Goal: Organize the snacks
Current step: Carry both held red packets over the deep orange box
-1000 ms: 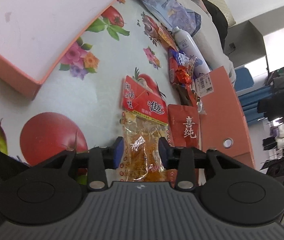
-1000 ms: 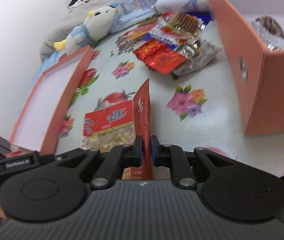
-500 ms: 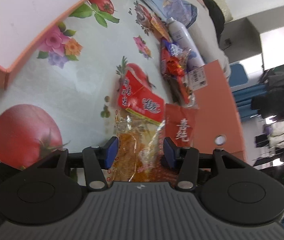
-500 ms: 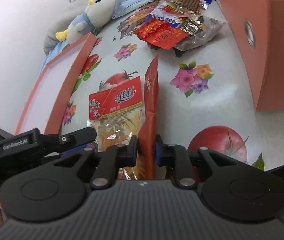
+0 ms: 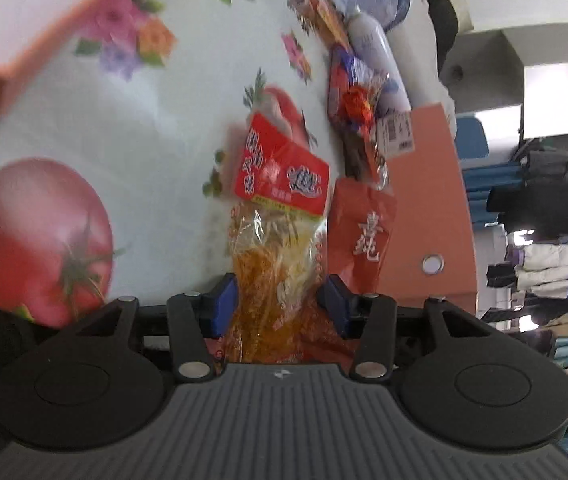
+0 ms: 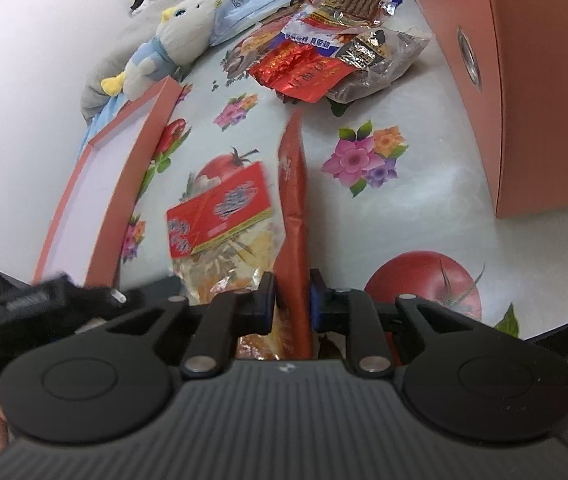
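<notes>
A clear snack bag [image 5: 279, 184] with a red header and yellow-orange contents sticks out from my left gripper [image 5: 277, 306], whose blue pads are shut on its near end. Right beside it stands a dark red pouch [image 5: 364, 232] with white characters. In the right wrist view that red pouch [image 6: 294, 184] is edge-on, and my right gripper [image 6: 292, 296] is shut on its near end. The snack bag [image 6: 219, 212] lies just left of it, near end raised. Both packets are above a flowered tablecloth [image 6: 404, 208].
An orange box [image 6: 544, 80] stands at the right, with a metal ring in its side. A shallow orange lid [image 6: 103, 184] lies to the left. A pile of snack packets [image 6: 324, 52], a plush toy [image 6: 175, 40] and a white bottle [image 5: 376, 52] sit farther back.
The left jaws have widened a little around the snack bag, which has crumpled and risen at its near end. The right jaws have also widened slightly on the red pouch. Both views have tilted.
</notes>
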